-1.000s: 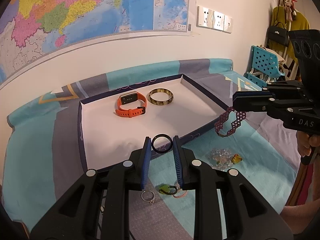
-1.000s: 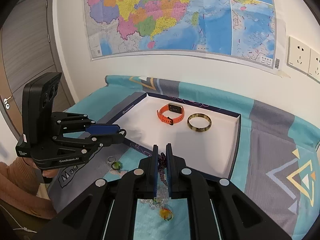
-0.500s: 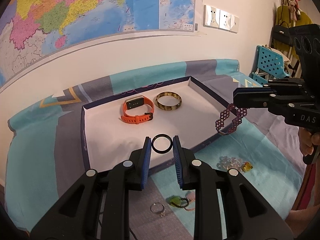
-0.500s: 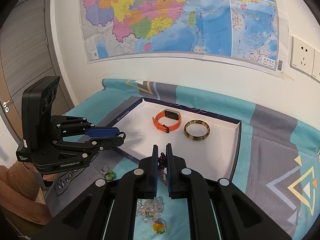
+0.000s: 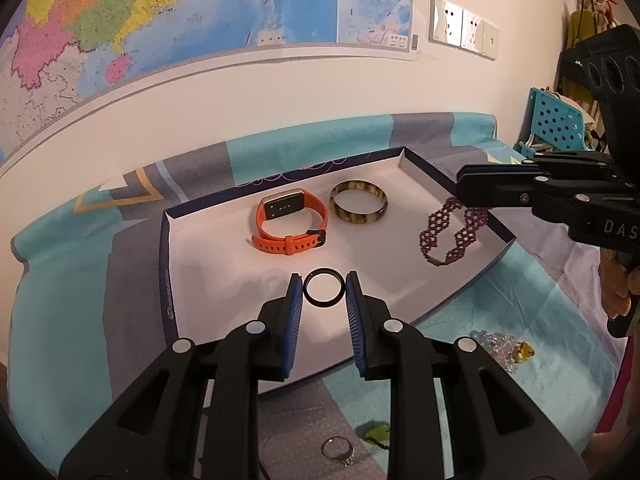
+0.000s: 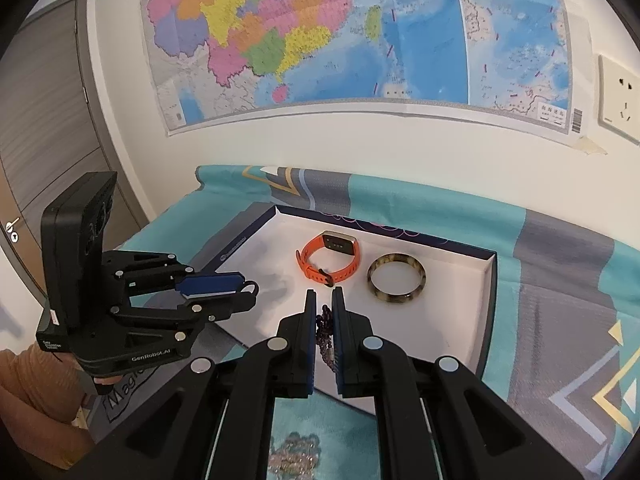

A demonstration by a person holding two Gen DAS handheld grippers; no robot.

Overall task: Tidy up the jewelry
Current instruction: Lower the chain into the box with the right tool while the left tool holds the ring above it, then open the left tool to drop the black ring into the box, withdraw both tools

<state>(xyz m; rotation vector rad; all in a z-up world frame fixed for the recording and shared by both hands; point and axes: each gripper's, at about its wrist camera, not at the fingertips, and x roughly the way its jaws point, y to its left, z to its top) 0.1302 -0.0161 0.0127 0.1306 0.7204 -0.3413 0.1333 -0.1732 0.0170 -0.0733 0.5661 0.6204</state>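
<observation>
Two hand-held grippers, each carrying jewelry over the white tray.
Left hand-held gripper (image 5: 323,292) clamps a black ring (image 5: 323,290); right hand-held gripper (image 6: 325,304) pinches a dangling purple beaded bracelet (image 5: 454,232). Inside the tray (image 5: 192,280) lie an orange watch (image 5: 290,220) and tortoiseshell bangle (image 5: 359,202).

The left gripper (image 5: 323,294) pointed forward and down, its blue pads pinching a thin black ring (image 5: 323,289) at the very tips. The right gripper (image 6: 324,316) reached in alongside, jaws nearly together, clamping a purple beaded bracelet (image 5: 454,232) that hung below it. A hand (image 5: 622,292) gripped its handle; an orange sleeve (image 6: 28,392) backed the left.
</observation>
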